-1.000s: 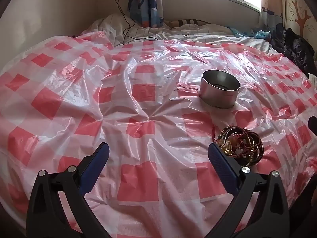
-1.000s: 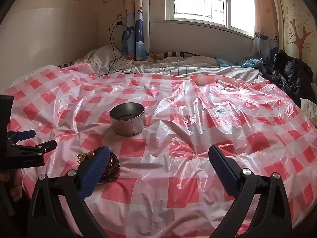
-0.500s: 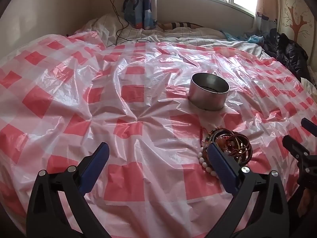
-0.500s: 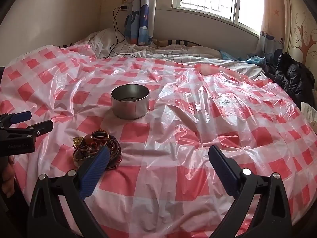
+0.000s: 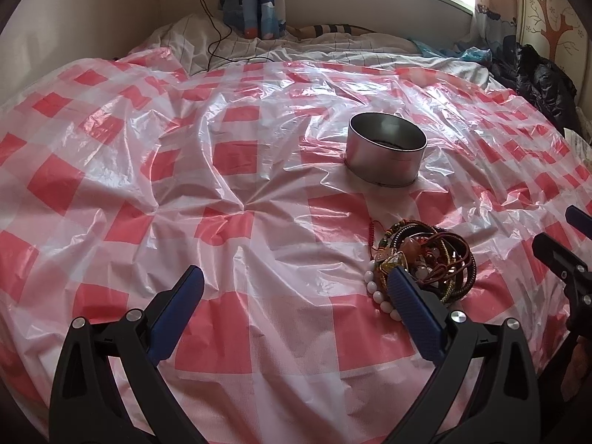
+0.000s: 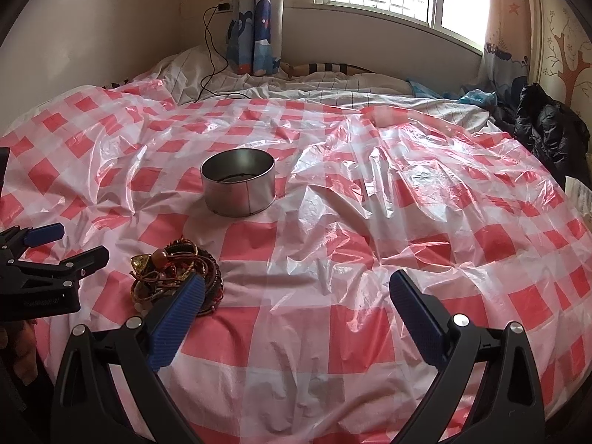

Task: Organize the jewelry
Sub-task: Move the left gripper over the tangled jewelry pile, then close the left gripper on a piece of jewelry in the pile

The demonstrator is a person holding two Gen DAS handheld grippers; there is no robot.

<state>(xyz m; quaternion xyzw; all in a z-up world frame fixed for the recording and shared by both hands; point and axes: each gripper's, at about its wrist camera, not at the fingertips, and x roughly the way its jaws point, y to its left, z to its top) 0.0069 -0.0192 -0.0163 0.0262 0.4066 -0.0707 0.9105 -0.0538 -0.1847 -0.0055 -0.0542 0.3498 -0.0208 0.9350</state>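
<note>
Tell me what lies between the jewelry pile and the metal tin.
Nothing but the bare checkered plastic sheet. In both wrist views the stretch from the jewelry pile to the metal tin is only wrinkled sheet.

One round metal tin (image 5: 384, 155) and one tangled heap of bracelets (image 5: 425, 259) are seen on one red-checked plastic sheet (image 5: 229, 192). Two grippers are counted, left gripper (image 5: 292, 288) and right gripper (image 6: 296, 292); single bracelets cannot be counted
</note>
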